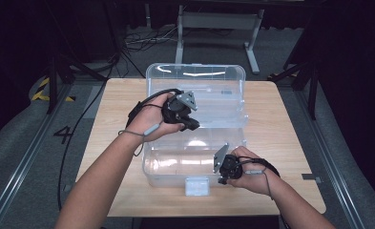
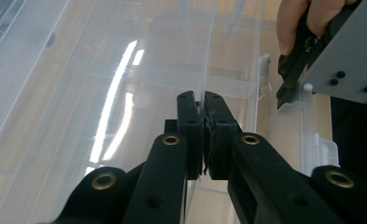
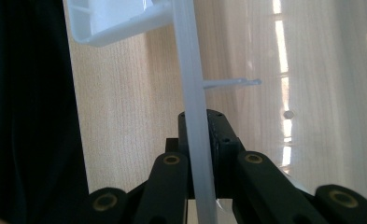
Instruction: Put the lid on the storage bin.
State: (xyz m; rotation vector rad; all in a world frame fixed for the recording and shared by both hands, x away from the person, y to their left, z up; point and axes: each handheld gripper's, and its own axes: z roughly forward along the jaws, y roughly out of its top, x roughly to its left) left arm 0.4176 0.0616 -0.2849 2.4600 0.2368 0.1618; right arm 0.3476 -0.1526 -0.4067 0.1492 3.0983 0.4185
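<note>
A clear plastic storage box (image 1: 168,168) stands on the wooden table with its lid (image 1: 194,76) swung open toward the back. My left gripper (image 1: 193,125) reaches over the box's back edge by the hinge. In the left gripper view its jaws (image 2: 202,100) are shut on a thin clear wall (image 2: 208,56). My right gripper (image 1: 222,180) is at the box's front right. Its jaws (image 3: 200,116) are clamped on the front wall's rim (image 3: 188,56). The box looks empty inside.
A white latch (image 1: 197,186) hangs at the middle of the box's front, also seen as the latch (image 3: 111,18) in the right gripper view. The table (image 1: 280,124) has bare wood on both sides. Stands and cables lie on the floor behind.
</note>
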